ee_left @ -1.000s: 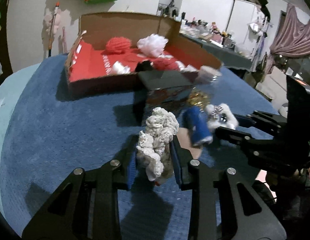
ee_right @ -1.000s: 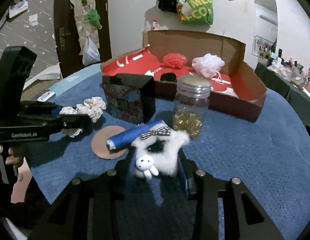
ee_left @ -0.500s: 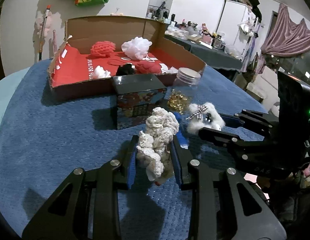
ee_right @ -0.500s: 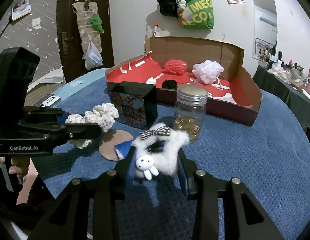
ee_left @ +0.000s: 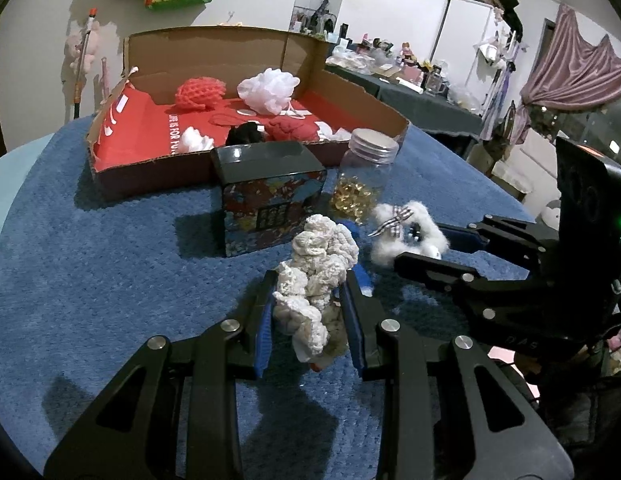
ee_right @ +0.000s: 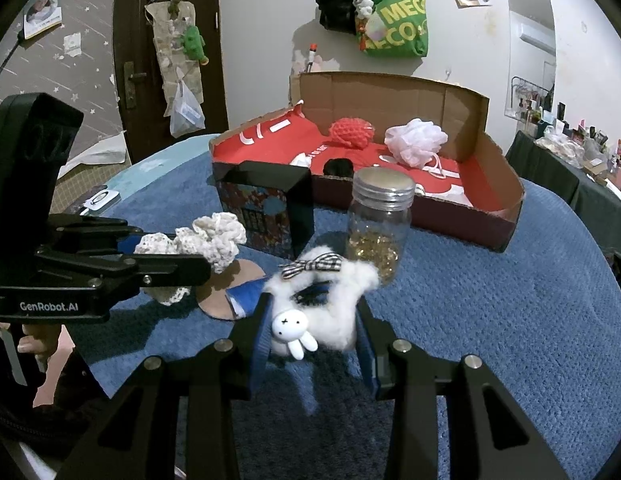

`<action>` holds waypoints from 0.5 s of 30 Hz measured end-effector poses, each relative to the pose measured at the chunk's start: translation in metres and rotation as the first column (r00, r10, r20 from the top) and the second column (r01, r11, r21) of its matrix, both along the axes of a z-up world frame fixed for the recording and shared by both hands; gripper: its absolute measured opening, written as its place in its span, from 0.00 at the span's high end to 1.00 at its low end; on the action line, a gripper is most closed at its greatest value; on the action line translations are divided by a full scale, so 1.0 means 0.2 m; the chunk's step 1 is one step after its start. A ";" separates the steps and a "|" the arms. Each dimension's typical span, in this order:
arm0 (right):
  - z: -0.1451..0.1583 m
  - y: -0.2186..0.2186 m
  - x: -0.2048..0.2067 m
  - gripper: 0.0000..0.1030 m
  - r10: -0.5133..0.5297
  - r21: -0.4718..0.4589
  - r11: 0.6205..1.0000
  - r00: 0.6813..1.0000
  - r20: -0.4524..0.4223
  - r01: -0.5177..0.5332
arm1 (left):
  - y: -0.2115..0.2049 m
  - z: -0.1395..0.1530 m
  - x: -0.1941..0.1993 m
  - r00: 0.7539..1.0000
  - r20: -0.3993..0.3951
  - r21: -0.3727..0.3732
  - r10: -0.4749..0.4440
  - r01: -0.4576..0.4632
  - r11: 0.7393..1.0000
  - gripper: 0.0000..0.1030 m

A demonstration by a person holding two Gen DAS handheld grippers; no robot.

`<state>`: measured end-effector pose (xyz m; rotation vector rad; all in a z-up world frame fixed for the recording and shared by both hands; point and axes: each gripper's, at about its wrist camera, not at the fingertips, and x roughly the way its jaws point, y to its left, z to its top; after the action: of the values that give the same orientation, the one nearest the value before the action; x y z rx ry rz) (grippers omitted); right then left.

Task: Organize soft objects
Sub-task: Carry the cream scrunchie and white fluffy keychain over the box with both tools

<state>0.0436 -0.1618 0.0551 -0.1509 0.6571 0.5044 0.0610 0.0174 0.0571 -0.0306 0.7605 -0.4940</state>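
Note:
My left gripper (ee_left: 310, 304) is shut on a cream crocheted scrunchie (ee_left: 314, 272) and holds it above the blue cloth; it also shows in the right wrist view (ee_right: 206, 236). My right gripper (ee_right: 314, 320) is shut on a white fluffy scrunchie (ee_right: 330, 300) with a checked bow and a small bunny charm; it also shows in the left wrist view (ee_left: 406, 232). Behind stands a cardboard box (ee_right: 450, 92) with a red lining, holding a red knitted ball (ee_right: 350, 132), a white mesh pouf (ee_right: 414, 140) and other soft items.
A dark printed tin (ee_right: 266, 208) and a glass jar (ee_right: 378, 224) with gold contents stand between the grippers and the box. A blue spool (ee_right: 242, 296) lies on a round cork coaster (ee_right: 230, 284). A blue cloth (ee_right: 510, 320) covers the table.
Both grippers have risen with their scrunchies and drawn back a little from the table. The box, tin and jar now show lower and more fully in both views.

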 end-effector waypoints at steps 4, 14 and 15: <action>-0.01 -0.03 0.01 0.61 -0.015 -0.003 1.000 1.000 -0.007 0.015 | 0.02 -0.01 0.01 1.000 -0.008 0.008 0.011 -0.011 1.000 0.72; -0.02 -0.13 0.04 0.61 -0.071 -0.031 0.997 0.997 -0.014 0.071 | 0.13 -0.04 0.04 0.997 -0.029 0.040 0.066 -0.065 0.997 0.72; -0.02 -0.15 0.05 0.61 -0.078 -0.034 0.996 0.997 -0.016 0.078 | 0.14 -0.03 0.04 0.997 -0.029 0.046 0.073 -0.072 0.996 0.72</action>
<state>0.0528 -0.1908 0.0505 -0.1517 0.6855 0.4200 0.0696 0.0463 0.0504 -0.0242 0.7975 -0.4082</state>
